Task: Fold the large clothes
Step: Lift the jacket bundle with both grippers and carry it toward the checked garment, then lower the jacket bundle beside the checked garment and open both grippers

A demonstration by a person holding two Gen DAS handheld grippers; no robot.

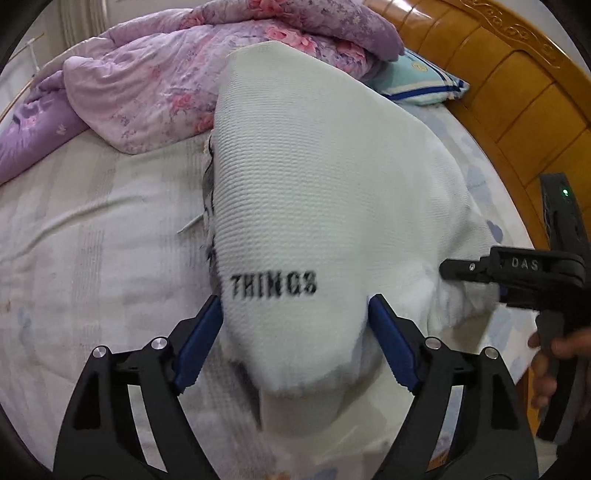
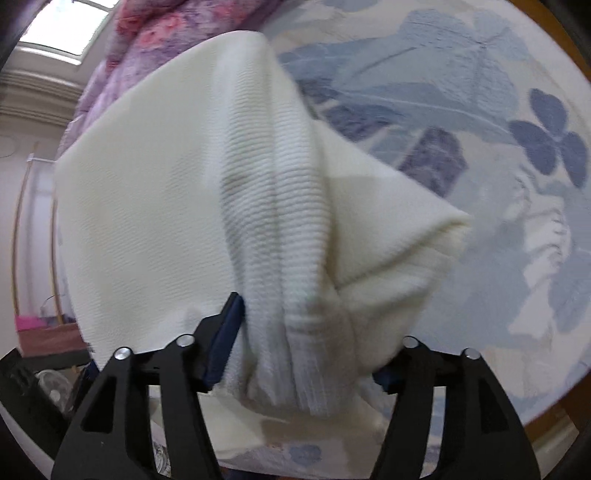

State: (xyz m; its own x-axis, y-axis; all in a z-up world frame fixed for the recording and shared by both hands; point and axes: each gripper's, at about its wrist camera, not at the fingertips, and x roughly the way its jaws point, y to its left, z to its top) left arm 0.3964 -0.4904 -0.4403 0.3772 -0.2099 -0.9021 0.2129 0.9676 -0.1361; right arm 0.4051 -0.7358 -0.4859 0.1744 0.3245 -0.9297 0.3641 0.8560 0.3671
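A large white knit garment (image 1: 317,192) with black lettering "THINGS" lies partly folded on the bed. In the left wrist view a fold of it bulges between my left gripper's (image 1: 295,317) spread blue pads (image 1: 199,350); the jaws stand wide apart around the cloth. My right gripper (image 1: 458,269) enters from the right and touches the garment's right edge. In the right wrist view the garment (image 2: 207,192) fills the middle, and a bunched ribbed part sits between my right gripper's (image 2: 306,332) blue pads (image 2: 225,343), which are spread wide.
A purple floral quilt (image 1: 147,85) is heaped at the head of the bed. A teal pillow (image 1: 417,77) lies by the wooden headboard (image 1: 517,92). The bedsheet (image 2: 480,110) has blue leaf prints. A window (image 2: 62,29) is at the far left.
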